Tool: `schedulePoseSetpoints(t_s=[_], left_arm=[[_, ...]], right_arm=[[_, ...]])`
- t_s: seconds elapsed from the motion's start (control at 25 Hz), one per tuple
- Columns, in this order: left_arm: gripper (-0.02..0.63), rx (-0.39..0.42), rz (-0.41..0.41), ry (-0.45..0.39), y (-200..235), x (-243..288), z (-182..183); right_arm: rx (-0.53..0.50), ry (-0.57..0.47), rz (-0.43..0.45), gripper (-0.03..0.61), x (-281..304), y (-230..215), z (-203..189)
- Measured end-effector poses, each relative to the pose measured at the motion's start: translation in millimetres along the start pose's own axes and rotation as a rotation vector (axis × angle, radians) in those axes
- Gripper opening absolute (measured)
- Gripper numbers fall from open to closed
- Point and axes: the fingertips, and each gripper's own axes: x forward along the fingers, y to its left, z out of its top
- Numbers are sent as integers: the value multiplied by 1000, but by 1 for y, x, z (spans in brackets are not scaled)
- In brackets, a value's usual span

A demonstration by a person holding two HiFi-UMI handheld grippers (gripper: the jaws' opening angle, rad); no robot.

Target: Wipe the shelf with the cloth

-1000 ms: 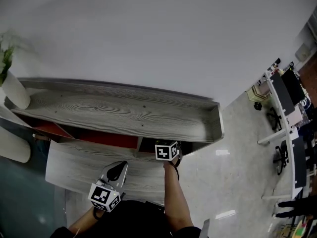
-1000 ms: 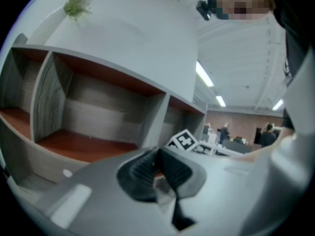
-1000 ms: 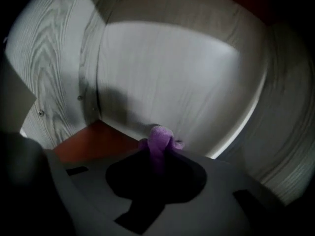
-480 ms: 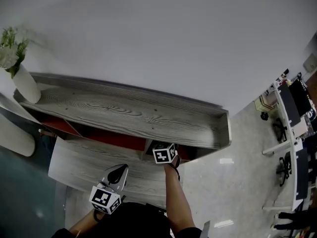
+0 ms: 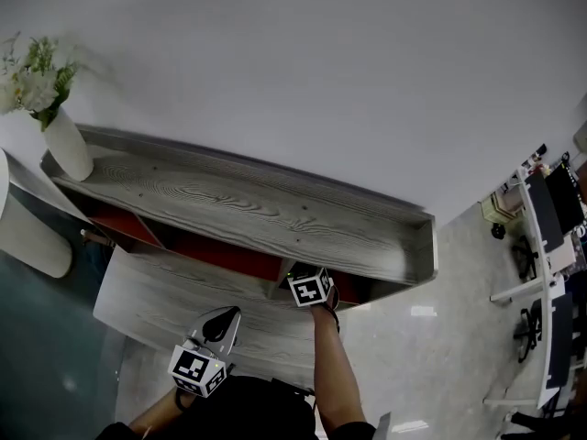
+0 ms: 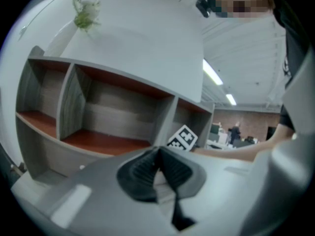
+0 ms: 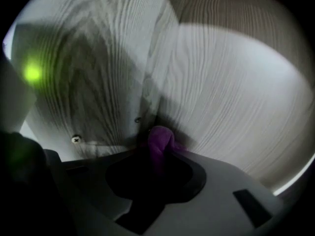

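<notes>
The right gripper (image 7: 155, 157) is clamped on the cloth (image 7: 160, 137), which is soft and light (I judge), best pinched at a bunched fold, near the shelf (image 7: 221, 82). The left gripper (image 6: 158, 156) has its jaws together, empty.

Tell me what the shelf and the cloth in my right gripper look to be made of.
Shelf: grey board with a printed-looking wood grain, matte, probably laminate or veneer; the compartment floors are red-brown. Cloth: purple, soft and bunched between the right gripper's jaws, likely microfibre or similar fabric; too dim to see the weave.
</notes>
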Motion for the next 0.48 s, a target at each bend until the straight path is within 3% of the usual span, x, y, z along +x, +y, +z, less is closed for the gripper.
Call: schedulePoseSetpoints(t_s=[0.48], left_arm=[[5,-13,22,-8,0,-13,-3]], right_arm=[[-95,-24,162,66,-12,25,0]])
